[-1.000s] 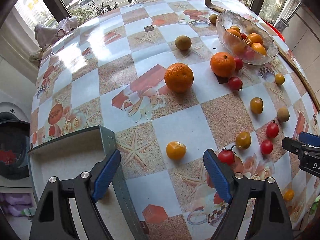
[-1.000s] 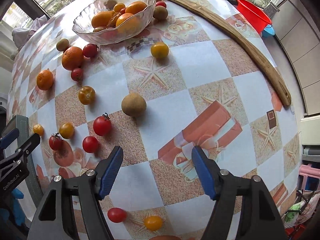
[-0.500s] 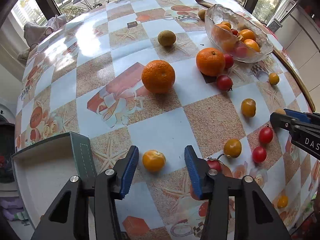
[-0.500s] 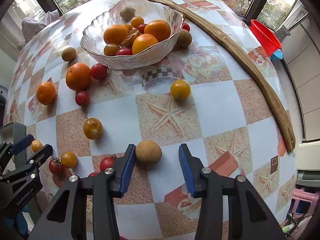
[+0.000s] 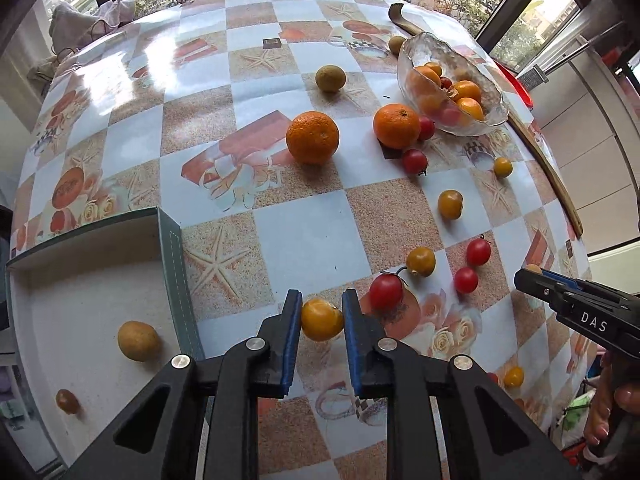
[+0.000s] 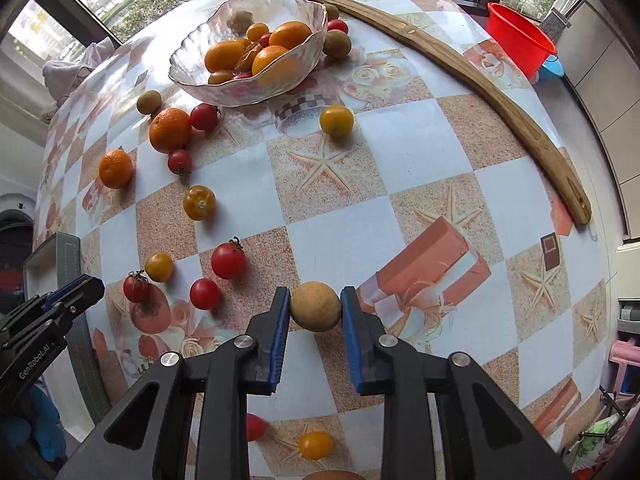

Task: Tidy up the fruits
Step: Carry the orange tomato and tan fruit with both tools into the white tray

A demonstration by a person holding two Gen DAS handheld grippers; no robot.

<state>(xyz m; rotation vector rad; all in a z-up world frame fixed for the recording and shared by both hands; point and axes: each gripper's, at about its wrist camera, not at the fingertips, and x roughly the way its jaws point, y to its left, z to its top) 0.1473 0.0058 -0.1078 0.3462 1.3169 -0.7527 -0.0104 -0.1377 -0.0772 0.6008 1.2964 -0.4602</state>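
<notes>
- Orange and red stuff is scattered pretty much everywhere on the checkered surface (image 5: 304, 248), so I'd call this job early-to-middle, nowhere near done.
- What looks sorted already: the glass bowl (image 6: 224, 88) has a pile of small orange fruits plus a couple of red ones, and the white box (image 5: 80, 320) at the surface's edge holds one brown round fruit (image 5: 138, 341) and a smaller dark one (image 5: 67, 401).
- Left tongs (image 5: 320, 320) are clamped around a small orange fruit (image 5: 321, 319), both blue pads touching its sides. It sits just beside the box wall, so my guess is that's where it's headed.
- Right tongs (image 6: 316, 312) are gripping a tan round fruit (image 6: 316, 306), pads snug on both sides. Can't really tell whether either fruit is lifted or resting on the surface.
- Left to deal with, from what shows: two big oranges (image 5: 313, 137) mid-surface, a greenish-brown fruit (image 5: 330, 78) further back, a bunch of red cherry tomatoes (image 6: 228, 261) and several yellow-orange ones (image 6: 199, 202), plus a yellow one (image 6: 336, 121) near the bowl.
- A few more little fruits sit right under the right tongs, so they're easy to miss.
- No idea what the sorting rule is. Judging by the box contents, brownish ones may go there.
</notes>
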